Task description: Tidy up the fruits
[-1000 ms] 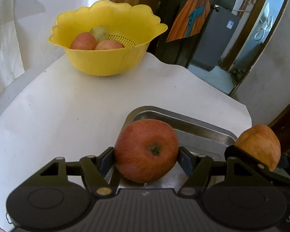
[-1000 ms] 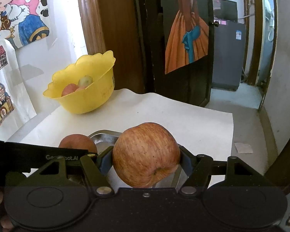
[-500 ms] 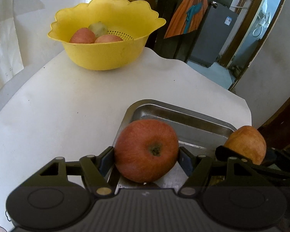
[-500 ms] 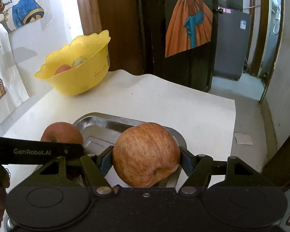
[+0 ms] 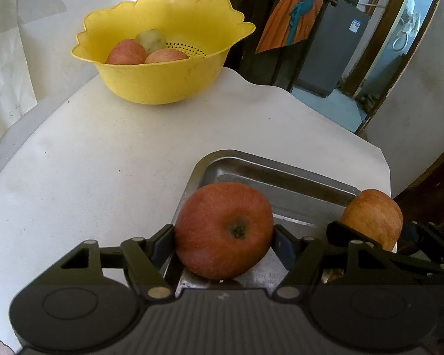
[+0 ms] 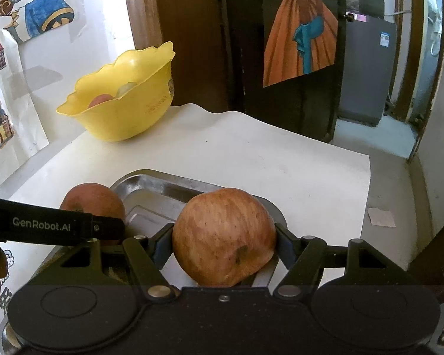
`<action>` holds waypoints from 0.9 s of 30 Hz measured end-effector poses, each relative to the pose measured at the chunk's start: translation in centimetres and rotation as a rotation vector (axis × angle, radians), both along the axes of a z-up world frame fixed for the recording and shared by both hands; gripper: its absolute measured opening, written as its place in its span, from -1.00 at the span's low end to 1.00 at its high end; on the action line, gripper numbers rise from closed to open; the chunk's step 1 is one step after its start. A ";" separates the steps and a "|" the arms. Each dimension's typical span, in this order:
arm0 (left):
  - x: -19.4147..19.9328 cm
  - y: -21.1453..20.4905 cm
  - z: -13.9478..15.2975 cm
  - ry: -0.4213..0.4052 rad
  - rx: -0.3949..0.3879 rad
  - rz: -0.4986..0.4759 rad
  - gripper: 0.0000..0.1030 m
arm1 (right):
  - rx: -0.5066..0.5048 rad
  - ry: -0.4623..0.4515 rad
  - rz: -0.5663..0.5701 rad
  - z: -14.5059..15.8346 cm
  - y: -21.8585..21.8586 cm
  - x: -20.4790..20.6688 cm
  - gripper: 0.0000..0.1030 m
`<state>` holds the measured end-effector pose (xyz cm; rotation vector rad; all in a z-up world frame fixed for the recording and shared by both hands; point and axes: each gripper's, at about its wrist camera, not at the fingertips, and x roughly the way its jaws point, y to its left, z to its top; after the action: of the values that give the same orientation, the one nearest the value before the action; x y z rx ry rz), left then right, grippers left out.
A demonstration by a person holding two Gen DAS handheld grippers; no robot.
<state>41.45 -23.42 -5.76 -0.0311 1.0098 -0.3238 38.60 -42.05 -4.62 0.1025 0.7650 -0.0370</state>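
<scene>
L wrist view: left gripper (image 5: 224, 233) is clamped about half-open on a dark red round apple (image 5: 223, 230), stem end facing cam, pads on both flanks. It hangs just above the near-left corner of the shallow stainless steel tray (image 5: 269, 174). Yellow scalloped plastic colander bowl (image 5: 162, 68) w/ three more fruits sits well ahead, left. To do it well – lower till the apple seats on the tray floor, then release; clear of the other apple.

R wrist view: right gripper (image 6: 224, 238) grips a paler orange-red streaked apple (image 6: 223, 236) at similar width, over the tray's near-right part; left gripper's finger is just left of it.

Vs 1 s ago: right gripper dropped and tipped down – more tray shows ahead. Left barely moved. Grip widths unchanged.
</scene>
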 end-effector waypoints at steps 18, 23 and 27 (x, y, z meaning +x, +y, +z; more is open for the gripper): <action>-1.2 0.3 1.6 -0.048 -0.014 0.016 0.57 | 0.017 -0.070 -0.046 1.9 -0.3 -2.3 0.68; -2.2 0.9 2.6 -0.087 -0.038 0.022 0.69 | 0.023 -0.090 -0.091 2.9 0.3 -4.2 0.79; -3.3 1.7 4.0 -0.135 -0.064 0.016 0.83 | 0.008 -0.113 -0.111 4.2 1.4 -6.2 0.83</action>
<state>38.14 -21.69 -1.71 -0.0739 0.8647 -0.3387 32.43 -40.62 -0.45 0.1537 0.6457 -0.1325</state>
